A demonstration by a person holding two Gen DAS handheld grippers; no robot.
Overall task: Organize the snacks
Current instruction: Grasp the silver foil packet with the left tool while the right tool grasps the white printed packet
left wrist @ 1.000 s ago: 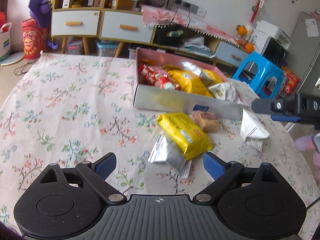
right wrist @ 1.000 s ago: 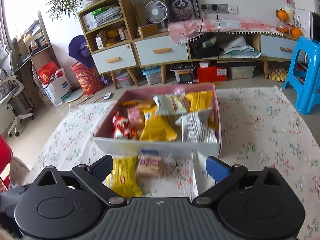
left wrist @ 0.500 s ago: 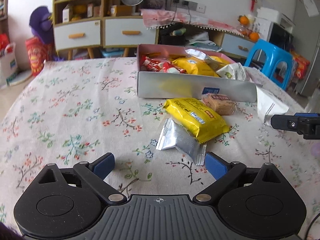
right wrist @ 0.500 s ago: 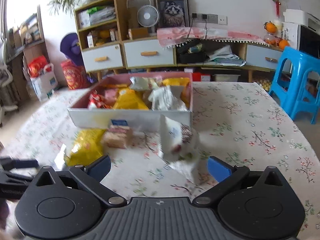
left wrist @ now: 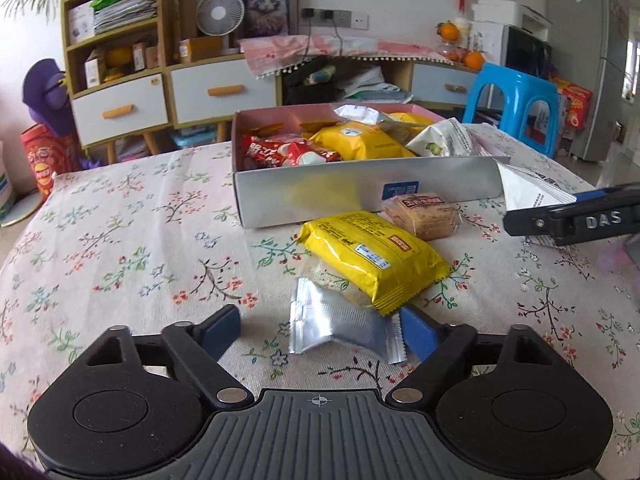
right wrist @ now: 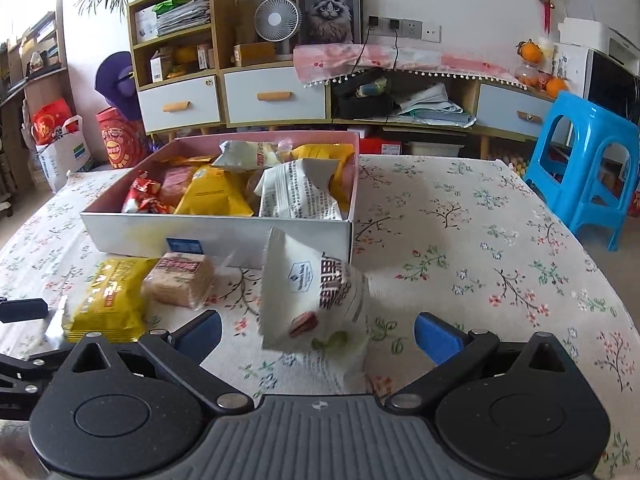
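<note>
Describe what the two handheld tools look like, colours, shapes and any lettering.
Both match. The left tool has a ribbed dark grey body, two round black discs, black linkage arms with silver pivot pins, and blue rubber pads on the fingers. The right tool looks the same from its own camera; seen side-on from the left camera, it shows white raised letters "DAS" on black. No cables or sleeves visible.

One box point(left wrist: 360, 196) (roughly six packets inside), four loose packets point(left wrist: 372, 256), two grippers point(left wrist: 320, 330).
</note>
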